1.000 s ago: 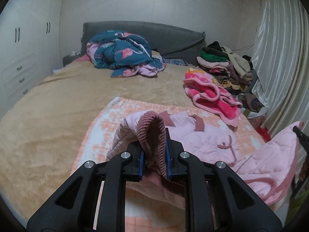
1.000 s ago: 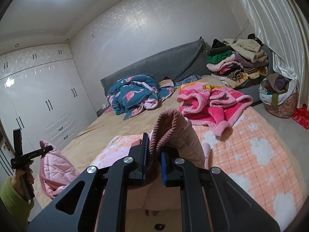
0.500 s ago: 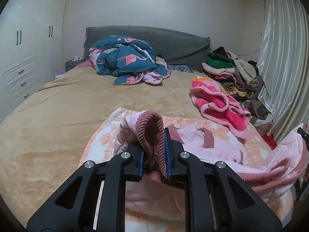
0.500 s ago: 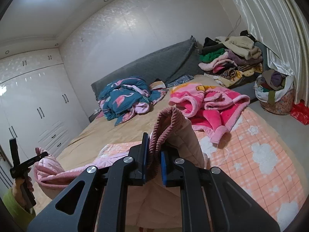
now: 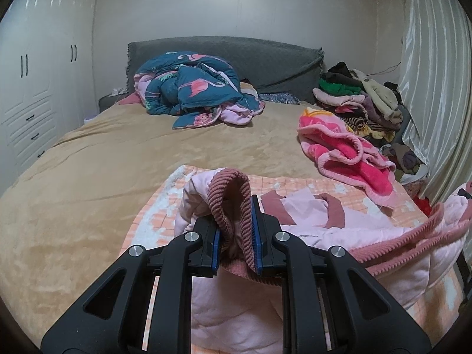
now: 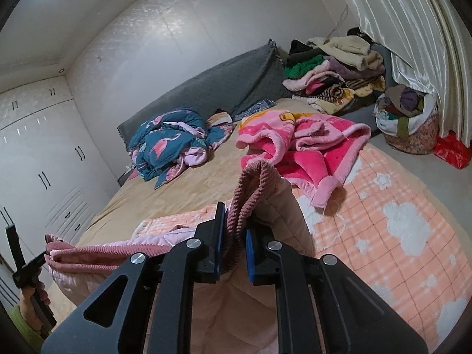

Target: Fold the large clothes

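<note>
— While both grippers sit low in frame, what do they have?
— The left gripper (image 5: pixel 237 230) has its fingers closed on the ribbed hem (image 5: pixel 233 206) of the pink jacket (image 5: pixel 309 230); cloth bulges up between the blue pads. The right gripper (image 6: pixel 233 243) is clamped on the same ribbed edge, a fold standing up just above its fingers.
— Where is the jacket?
— Bottom centre of both views, hanging between the two grippers over the checked blanket (image 6: pixel 383 221) on the bed (image 5: pixel 103 177). In the left view its collar end lies flat on that blanket at centre right, and the hem runs off to the right edge. In the right view the hem stretches to the lower left, where a hand (image 6: pixel 31 303) holds the other gripper's handle.
— What else?
— A teal quilt (image 5: pixel 191 94) lies bunched against the grey headboard (image 5: pixel 265 59), upper centre. A bright pink blanket (image 5: pixel 345 153) lies at right, and behind it a clothes pile (image 5: pixel 354 100) by the curtain (image 5: pixel 436 88).
</note>
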Demonstrator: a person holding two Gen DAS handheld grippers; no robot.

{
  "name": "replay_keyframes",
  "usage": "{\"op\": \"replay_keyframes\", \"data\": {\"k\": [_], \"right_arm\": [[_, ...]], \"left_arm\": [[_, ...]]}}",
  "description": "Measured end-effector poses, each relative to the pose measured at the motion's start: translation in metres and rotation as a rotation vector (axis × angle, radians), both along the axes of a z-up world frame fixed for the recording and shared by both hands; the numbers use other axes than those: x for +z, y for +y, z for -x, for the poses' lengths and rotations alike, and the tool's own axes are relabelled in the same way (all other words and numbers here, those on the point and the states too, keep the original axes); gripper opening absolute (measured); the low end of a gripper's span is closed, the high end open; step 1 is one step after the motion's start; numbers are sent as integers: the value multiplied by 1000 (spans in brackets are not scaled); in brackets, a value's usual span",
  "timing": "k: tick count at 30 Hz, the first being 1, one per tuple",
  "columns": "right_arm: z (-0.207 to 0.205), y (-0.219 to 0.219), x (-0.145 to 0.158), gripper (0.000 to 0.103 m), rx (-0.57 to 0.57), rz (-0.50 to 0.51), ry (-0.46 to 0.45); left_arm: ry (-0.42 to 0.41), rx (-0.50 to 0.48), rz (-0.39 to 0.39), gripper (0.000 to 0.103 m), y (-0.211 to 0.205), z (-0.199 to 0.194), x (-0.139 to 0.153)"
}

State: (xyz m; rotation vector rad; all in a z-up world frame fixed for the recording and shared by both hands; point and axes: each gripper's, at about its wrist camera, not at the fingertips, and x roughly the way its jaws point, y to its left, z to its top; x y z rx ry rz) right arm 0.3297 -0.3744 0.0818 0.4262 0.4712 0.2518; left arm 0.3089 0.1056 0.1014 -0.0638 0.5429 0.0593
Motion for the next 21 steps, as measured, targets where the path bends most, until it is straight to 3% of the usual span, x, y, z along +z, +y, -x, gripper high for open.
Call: {"op": "replay_keyframes", "data": {"k": [6, 8, 9, 10, 15, 21], "right_arm": [[-17, 0, -8, 19, -2, -41, 21], [-20, 0, -8, 33, 3, -60, 11], [-20, -1, -7, 48, 4, -64, 0], [-18, 0, -6, 57, -1, -61, -20], [-19, 20, -14, 63, 48, 9, -6], [-19, 82, -61, 71, 198, 183, 116]], "left_arm": [[17, 2, -11, 10, 3, -17, -11], [27, 4, -14, 10, 5, -23, -15], [30, 5, -15, 10, 5, -24, -16], [32, 5, -16, 10, 5, -25, -18], [47, -7, -33, 12, 4, -36, -27], [66, -23, -39, 25, -1, -48, -37]]}}
